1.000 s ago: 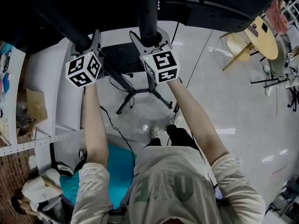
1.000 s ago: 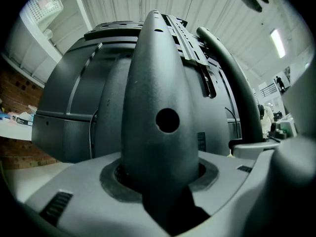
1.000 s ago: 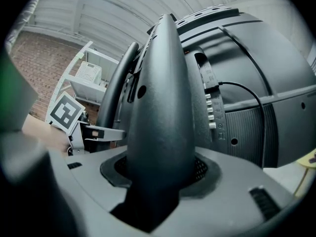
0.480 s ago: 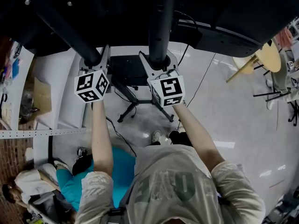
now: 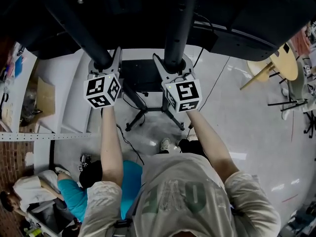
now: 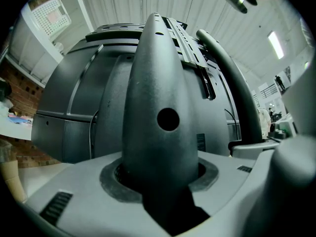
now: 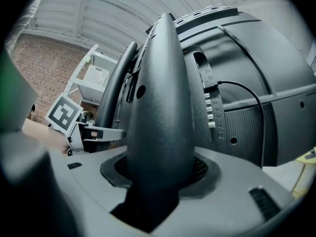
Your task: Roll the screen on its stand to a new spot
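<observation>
The big black screen (image 5: 247, 14) fills the top of the head view, and its back (image 6: 69, 102) shows in the left gripper view. It rides on a stand with two black upright posts over a legged base (image 5: 148, 113) on the floor. My left gripper (image 5: 105, 65) is shut round the left post (image 6: 163, 117). My right gripper (image 5: 173, 67) is shut round the right post (image 7: 158, 117). Both gripper views show the grey jaws hugging a post, with the screen's back (image 7: 256, 88) behind it.
A person in a teal top (image 5: 106, 181) crouches on the floor under my left arm. White shelving (image 5: 64, 98) stands at the left. A round wooden table (image 5: 279, 63) and chairs are at the right. A cable (image 5: 213, 88) trails over the glossy floor.
Both grippers, still clamped on the posts, have shifted right in the picture along with the stand. The floor and the table have slid by. Little has moved in the last half second.
</observation>
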Demonstrator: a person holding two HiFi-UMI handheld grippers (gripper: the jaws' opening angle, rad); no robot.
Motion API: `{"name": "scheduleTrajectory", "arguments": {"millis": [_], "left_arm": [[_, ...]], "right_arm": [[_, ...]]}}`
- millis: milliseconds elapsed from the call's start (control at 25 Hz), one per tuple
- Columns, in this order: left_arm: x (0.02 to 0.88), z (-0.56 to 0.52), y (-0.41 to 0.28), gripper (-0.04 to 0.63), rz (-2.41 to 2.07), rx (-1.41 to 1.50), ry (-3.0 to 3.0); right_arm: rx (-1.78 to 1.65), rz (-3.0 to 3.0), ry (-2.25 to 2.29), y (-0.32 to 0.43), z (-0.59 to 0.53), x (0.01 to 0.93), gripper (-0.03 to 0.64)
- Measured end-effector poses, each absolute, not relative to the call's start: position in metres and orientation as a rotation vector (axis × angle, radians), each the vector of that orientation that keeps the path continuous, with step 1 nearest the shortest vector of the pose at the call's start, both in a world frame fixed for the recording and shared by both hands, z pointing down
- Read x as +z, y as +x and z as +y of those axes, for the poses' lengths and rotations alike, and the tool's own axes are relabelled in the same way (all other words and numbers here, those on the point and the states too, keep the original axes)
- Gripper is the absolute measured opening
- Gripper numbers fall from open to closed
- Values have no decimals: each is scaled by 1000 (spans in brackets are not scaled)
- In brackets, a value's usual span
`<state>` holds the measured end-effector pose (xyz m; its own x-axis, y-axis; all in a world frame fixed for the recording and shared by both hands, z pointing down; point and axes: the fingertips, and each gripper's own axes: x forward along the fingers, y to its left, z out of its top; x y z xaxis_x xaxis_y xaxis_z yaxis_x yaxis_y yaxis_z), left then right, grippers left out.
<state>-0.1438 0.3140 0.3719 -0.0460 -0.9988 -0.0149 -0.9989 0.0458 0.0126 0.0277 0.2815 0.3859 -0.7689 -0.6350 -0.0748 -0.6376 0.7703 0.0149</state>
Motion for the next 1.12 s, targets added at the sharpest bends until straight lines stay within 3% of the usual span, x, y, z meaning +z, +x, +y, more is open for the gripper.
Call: {"name": "scheduleTrajectory", "arguments": {"millis": [1120], "left_arm": [[372, 395, -131, 215, 2263, -15, -2221]], "right_arm": [[44, 2929, -1043, 38, 364, 385, 225]]}}
